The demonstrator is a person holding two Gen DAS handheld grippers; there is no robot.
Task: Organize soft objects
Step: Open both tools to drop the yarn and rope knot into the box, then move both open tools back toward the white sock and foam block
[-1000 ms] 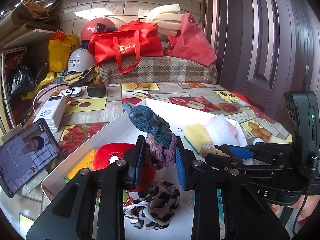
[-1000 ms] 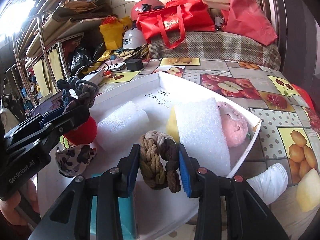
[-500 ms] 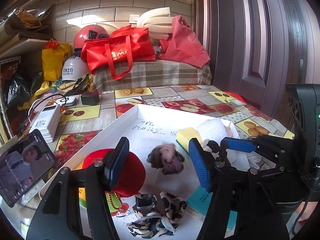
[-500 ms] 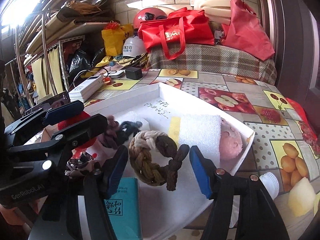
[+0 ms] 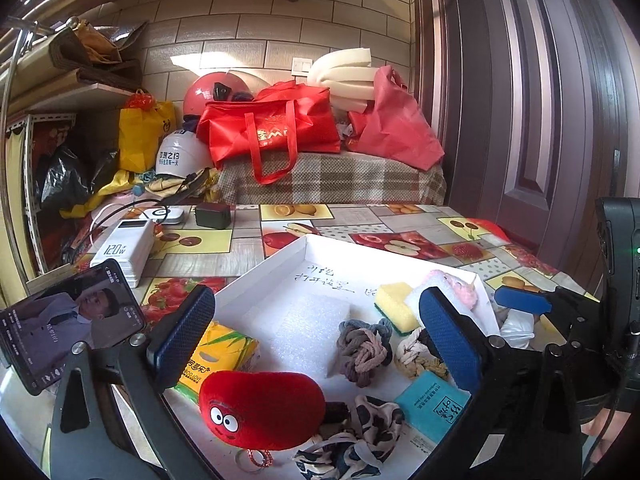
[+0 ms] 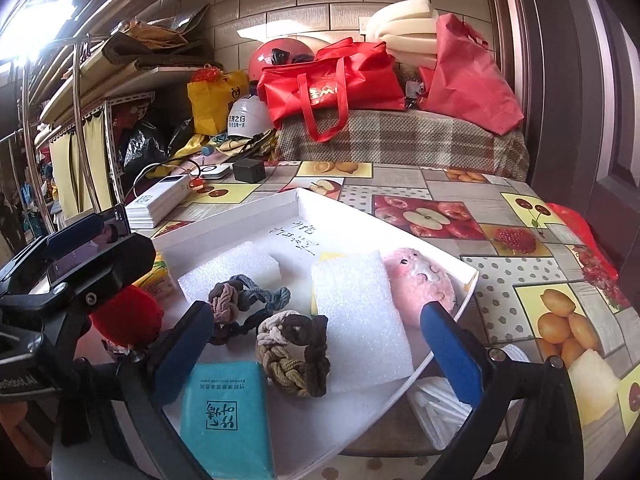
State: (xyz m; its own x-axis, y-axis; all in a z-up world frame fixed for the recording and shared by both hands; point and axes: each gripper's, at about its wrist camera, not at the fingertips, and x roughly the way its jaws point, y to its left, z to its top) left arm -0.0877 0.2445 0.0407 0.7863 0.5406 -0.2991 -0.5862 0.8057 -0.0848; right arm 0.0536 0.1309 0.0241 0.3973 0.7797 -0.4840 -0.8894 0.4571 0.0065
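Rope knots (image 6: 294, 354) in white tray (image 6: 468, 276), between spread right gripper (image 6: 316, 344) fingers

The white tray (image 6: 460, 268) looks like matt card. In it, two foam sheets (image 6: 360, 320) show a pebbled, faintly shiny skin, and the braided rope rings (image 6: 296, 356) are coarse knitted cord. The red plush toy (image 5: 260, 408) is fuzzy cloth; the pink one (image 6: 420, 284) is fluffier. The teal tissue pack (image 6: 226, 416) has a smooth plastic wrap. The desk (image 6: 520, 240) wears a glossy printed oilcloth. Each hand-held gripper (image 5: 316, 340) is matt black plastic with dimpled blue rubber pads (image 5: 448, 340) and metal screws.
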